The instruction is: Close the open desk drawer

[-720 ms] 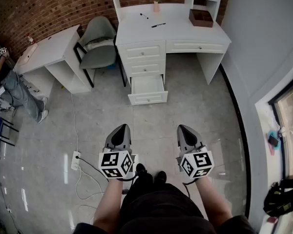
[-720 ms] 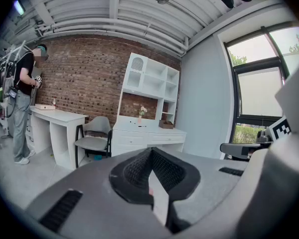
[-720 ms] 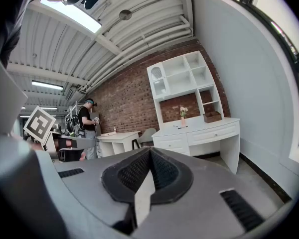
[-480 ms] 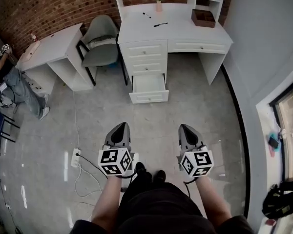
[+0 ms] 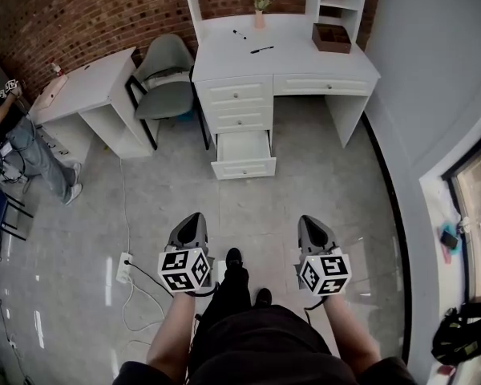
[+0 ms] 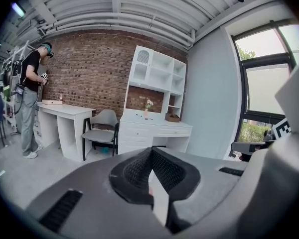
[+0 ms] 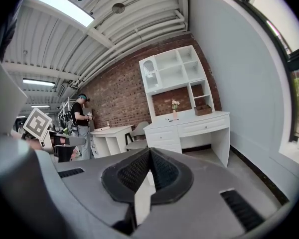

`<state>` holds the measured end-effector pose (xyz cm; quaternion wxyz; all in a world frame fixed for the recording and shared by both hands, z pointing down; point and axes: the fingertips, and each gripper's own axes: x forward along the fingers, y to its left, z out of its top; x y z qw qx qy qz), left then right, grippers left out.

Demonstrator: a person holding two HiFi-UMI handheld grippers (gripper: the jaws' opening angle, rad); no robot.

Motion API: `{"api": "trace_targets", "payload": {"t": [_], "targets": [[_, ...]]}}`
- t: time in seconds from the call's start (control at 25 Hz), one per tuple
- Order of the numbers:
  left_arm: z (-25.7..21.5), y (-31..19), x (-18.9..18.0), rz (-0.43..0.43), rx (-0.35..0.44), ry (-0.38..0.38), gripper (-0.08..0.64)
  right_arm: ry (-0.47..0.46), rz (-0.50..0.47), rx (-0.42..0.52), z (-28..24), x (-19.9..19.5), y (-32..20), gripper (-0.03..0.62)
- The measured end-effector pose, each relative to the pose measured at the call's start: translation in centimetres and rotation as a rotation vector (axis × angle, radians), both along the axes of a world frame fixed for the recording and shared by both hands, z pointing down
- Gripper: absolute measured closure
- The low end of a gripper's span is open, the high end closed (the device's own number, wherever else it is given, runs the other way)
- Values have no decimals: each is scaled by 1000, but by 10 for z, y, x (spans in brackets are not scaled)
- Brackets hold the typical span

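Open drawer (image 5: 243,156), contents unclear; left hand-held gripper (image 5: 194,219), right hand-held gripper (image 5: 310,221) closed.

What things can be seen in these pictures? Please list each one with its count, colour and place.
desk: one, white, against the brick wall
drawer: one, white, lowest of the desk's stack, pulled out
chair: one, grey, left of the desk
side table: one, white, far left
vase: one, pinkish, back of the desk top
pens: two, dark, desk top
box: one, brown, desk top, right
power strip: one, white, on the floor
person: one, far left
left gripper: grey, shut, empty
right gripper: grey, shut, empty
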<state>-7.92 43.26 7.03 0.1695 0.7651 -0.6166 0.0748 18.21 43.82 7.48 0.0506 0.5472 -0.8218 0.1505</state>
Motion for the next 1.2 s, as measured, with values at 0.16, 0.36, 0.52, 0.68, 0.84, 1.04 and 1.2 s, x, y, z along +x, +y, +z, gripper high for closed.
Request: {"api": "trace_targets", "payload": {"t": [0.16,0.36,0.52,0.68,0.84,1.04,1.2], "targets": [[12,-21,-5,-19,-23,2,551,6,1,-16,7,0,-22,588],[29,-72,-17,-15,-41,8,551,-37,35,-32,15,-8,-73,588],[45,-136,-28,-5,-59,7,551,-22,59,-46,25,-15,-133,588],[55,-217,-42,11,-74,-5,551,-13,66,-84,37,-31,-205,588],[63,-291,-64,22,-97,-6,551,3,74,-129,49,-51,-272,588],[86,-362,-84,32,-144,-11,551,7,106,-173,65,-64,-342,588],[120,-394,-87,45,-215,-15,551,-1,123,-216,90,-66,-378,588]]}}
